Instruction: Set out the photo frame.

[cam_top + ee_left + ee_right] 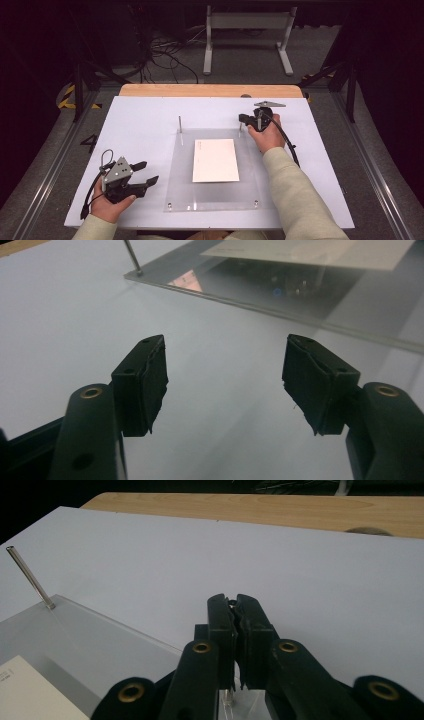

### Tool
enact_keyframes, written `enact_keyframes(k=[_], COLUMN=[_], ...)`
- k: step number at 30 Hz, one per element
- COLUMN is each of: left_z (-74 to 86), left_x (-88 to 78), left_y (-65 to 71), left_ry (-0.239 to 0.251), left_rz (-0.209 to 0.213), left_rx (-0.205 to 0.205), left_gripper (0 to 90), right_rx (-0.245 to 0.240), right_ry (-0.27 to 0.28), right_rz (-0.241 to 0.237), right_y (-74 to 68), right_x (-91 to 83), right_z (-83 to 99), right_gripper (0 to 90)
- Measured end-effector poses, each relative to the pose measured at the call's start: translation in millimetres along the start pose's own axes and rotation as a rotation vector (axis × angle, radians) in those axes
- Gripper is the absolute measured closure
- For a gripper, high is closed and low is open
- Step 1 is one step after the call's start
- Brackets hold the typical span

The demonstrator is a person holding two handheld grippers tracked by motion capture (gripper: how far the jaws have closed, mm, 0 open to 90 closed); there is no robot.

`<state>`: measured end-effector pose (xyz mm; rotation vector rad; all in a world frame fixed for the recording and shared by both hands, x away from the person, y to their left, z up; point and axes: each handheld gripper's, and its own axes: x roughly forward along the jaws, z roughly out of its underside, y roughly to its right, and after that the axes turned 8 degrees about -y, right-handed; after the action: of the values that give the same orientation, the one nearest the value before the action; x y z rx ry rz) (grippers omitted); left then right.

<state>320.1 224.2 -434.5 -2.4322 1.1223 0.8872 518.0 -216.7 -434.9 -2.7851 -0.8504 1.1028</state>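
Observation:
A clear acrylic plate (pixel 180 185) lies in the middle of the white board, with a white card (pixel 215 160) flat on it. A thin metal pin (pixel 180 124) stands upright at the plate's back left corner. At the back right corner my right gripper (pixel 242 119) is shut on a second pin; in the right gripper view the pin's foot (pixel 227 696) shows below the pressed-together jaws (pixel 234 602). My left gripper (pixel 150 171) rests at the front left of the board, pointing toward the plate, jaws open (pixel 225 360) with nothing between them.
The white board (pixel 140 115) lies on a wooden table whose far edge (pixel 210 90) shows behind it. Beyond the table are floor cables (pixel 165 55) and a white metal stand (pixel 247 40). Small screws mark the plate's front corners (pixel 256 203).

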Motion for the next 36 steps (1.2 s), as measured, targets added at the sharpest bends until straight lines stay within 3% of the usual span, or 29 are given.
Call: enact_keyframes(k=[2, 7, 11, 14, 15, 17, 21, 24, 29, 33, 36], left_z=[-0.3, -2.6, -9.2, -12.6, -16.6, -17.9, -25.8, -28.6, -32.7, -34.2, -34.7], left_x=[0.1, -1.7, -6.7, -7.3, -7.4, -7.3, -5.9, -0.5, 6.7, 5.6, 2.3], left_y=[8.0, 17.6, 27.9, 33.3, 39.0, 41.5, 54.8, 59.1, 63.6, 66.1, 63.9], left_ry=[0.003, 0.002, 0.069, 0.078, 0.087, 0.095, 0.128, 0.145, 0.146, 0.177, 0.199], left_rz=[0.003, -0.010, -0.012, -0.028, -0.041, -0.037, -0.016, 0.032, 0.046, 0.033, 0.023], left_rx=[0.064, 0.112, 0.154, 0.182, 0.220, 0.225, 0.292, 0.306, 0.325, 0.349, 0.335], left_gripper=[31.1, 29.3, 25.6, 26.8, 27.0, 27.1, 27.2, 27.9, 30.4, 42.7, 50.6], right_rx=[0.014, 0.045, 0.059, 0.061, 0.059, 0.059, 0.064, 0.072, 0.072, 0.078, 0.082], right_ry=[0.000, 0.001, 0.003, 0.003, 0.002, 0.001, 0.001, 0.000, 0.002, 0.010, 0.017], right_rz=[-0.010, -0.028, -0.035, -0.035, -0.035, -0.033, -0.033, -0.046, -0.049, -0.062, -0.068], right_y=[1.9, 5.2, 6.6, 6.5, 6.4, 6.1, 6.1, 7.8, 8.1, 9.8, 10.7], right_x=[1.3, 3.4, 4.8, 4.9, 4.8, 4.7, 4.9, 4.9, 5.2, 5.6, 6.0], right_z=[-0.8, -1.7, -2.2, -2.2, -2.2, -2.2, -2.2, -2.0, -1.6, -0.4, 0.8], right_gripper=[86.0, 85.9, 85.9, 85.9, 85.9, 85.9, 85.9, 85.8, 85.7, 85.6, 85.5])
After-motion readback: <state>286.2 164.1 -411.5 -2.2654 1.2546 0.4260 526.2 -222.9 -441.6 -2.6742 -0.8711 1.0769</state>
